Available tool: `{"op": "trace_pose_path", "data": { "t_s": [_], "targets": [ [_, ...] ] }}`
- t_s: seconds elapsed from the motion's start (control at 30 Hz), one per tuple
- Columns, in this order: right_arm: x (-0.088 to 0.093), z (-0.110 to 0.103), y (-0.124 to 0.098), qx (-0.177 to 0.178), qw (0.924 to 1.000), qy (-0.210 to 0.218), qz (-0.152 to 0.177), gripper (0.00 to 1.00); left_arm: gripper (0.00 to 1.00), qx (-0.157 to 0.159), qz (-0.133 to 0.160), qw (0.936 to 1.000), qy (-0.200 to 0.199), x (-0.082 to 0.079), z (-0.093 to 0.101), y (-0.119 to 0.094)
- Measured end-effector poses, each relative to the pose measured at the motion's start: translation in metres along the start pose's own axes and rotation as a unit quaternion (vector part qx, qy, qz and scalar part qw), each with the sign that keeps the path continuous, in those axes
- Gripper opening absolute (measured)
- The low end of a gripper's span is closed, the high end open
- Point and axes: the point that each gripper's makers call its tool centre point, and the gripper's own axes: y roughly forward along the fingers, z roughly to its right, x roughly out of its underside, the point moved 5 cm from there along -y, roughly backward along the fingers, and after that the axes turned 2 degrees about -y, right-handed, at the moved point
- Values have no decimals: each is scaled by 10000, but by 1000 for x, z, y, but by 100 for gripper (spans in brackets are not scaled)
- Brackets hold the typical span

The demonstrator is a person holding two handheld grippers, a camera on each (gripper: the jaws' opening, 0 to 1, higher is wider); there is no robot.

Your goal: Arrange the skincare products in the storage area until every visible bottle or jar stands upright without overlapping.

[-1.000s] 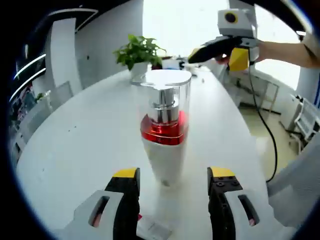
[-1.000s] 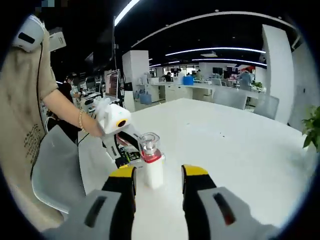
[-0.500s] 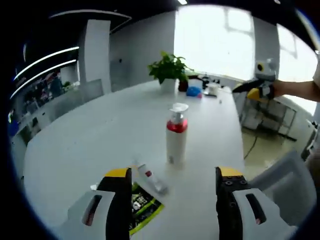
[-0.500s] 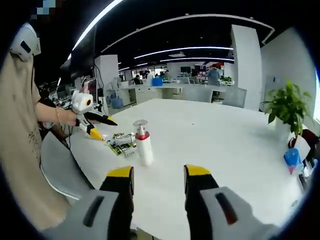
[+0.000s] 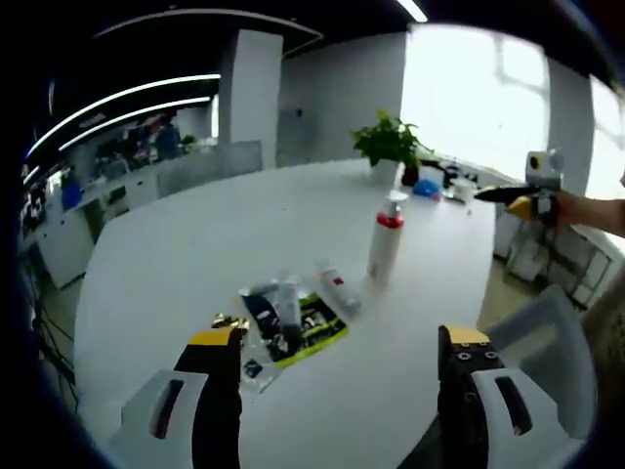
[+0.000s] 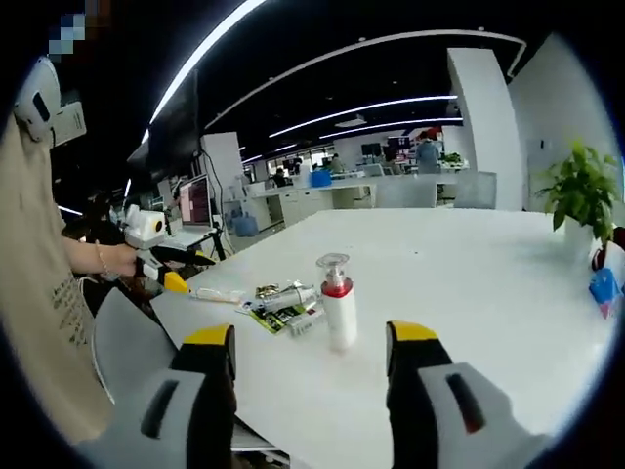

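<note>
A white pump bottle (image 5: pixel 384 237) with a red band and a clear cap stands upright on the white table (image 5: pixel 176 244). Beside it lie small tubes (image 5: pixel 337 289) and a green packet (image 5: pixel 311 325), flat and overlapping. My left gripper (image 5: pixel 339 339) hangs open and empty well short of them. At the far right, over the table edge, floats my right gripper (image 5: pixel 532 193). In the right gripper view the bottle (image 6: pixel 339 298) stands ahead of my open, empty right gripper (image 6: pixel 311 335), with the lying tubes and packet (image 6: pixel 283 301) to its left. A hand holds my left gripper (image 6: pixel 161 269) beyond them.
A potted plant (image 5: pixel 391 147) stands at the table's far end, with small blue and dark items by it. The plant (image 6: pixel 583 186) and a blue item (image 6: pixel 601 285) sit at the right. Grey chairs (image 6: pixel 127 342) (image 5: pixel 532 322) stand at the table edge.
Both grippers have pulled back from the bottle, which stays upright and now looks small and far. The lying tubes and packet have come fully into view.
</note>
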Motion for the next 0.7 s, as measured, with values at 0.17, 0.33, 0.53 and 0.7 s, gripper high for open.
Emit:
{"op": "trace_pose_path", "data": {
  "t_s": [0.17,0.33,0.53,0.7],
  "targets": [
    [8,-25,23,-232,9997,114,-21,67,84,-284,-12,9995,-167,16,-8,-29],
    [13,-44,46,-446,9984,337,-4,70,85,-519,34,9979,-391,27,-15,-50],
    [12,-62,63,-573,9978,342,42,70,87,-743,135,9956,-548,37,-22,-73],
    [19,-86,74,-710,9967,386,50,71,90,-844,189,9941,-662,45,-24,-87]
  ]
}}
